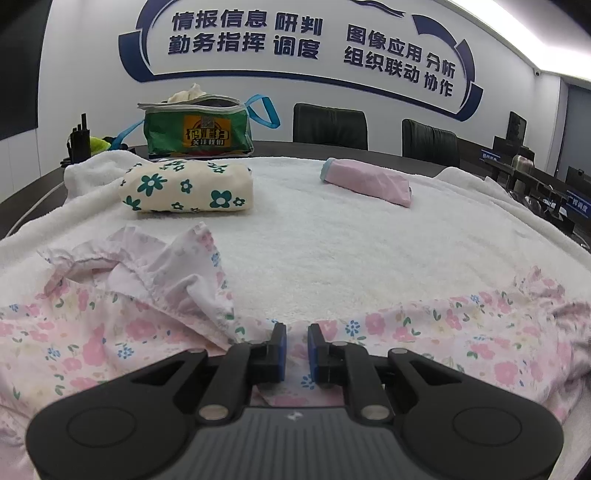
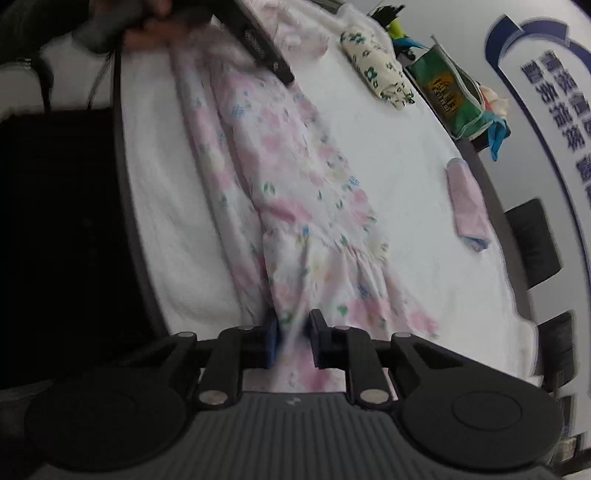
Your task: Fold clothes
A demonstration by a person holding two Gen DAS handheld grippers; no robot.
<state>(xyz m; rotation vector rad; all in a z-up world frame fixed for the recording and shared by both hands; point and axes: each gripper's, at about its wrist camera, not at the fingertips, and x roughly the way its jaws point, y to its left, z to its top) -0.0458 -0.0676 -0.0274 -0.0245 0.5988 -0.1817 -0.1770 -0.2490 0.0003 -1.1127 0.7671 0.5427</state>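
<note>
White fluffy towelling [image 1: 332, 236] is covering the dark table [image 1: 33, 192], and its middle is being left free across the centre of the left wrist view. At the lower edge of this view the pink floral garment [image 1: 92, 332] is lying wrinkled, thin and soft, with one gathered part standing up at centre left. A fold of it is being pinched by the left gripper [image 1: 296, 334], whose blue pads are set narrow. Toward the upper left a cream folded bundle with green flowers [image 1: 184, 186] is resting before a green bag [image 1: 199, 129]; a pink folded cloth [image 1: 369, 181] is lying at upper right. In the right wrist view the garment is being stretched long from the right gripper [image 2: 291, 332] at bottom centre, closed narrow on its hem, toward a hand [image 2: 147, 35] at upper left.
</note>
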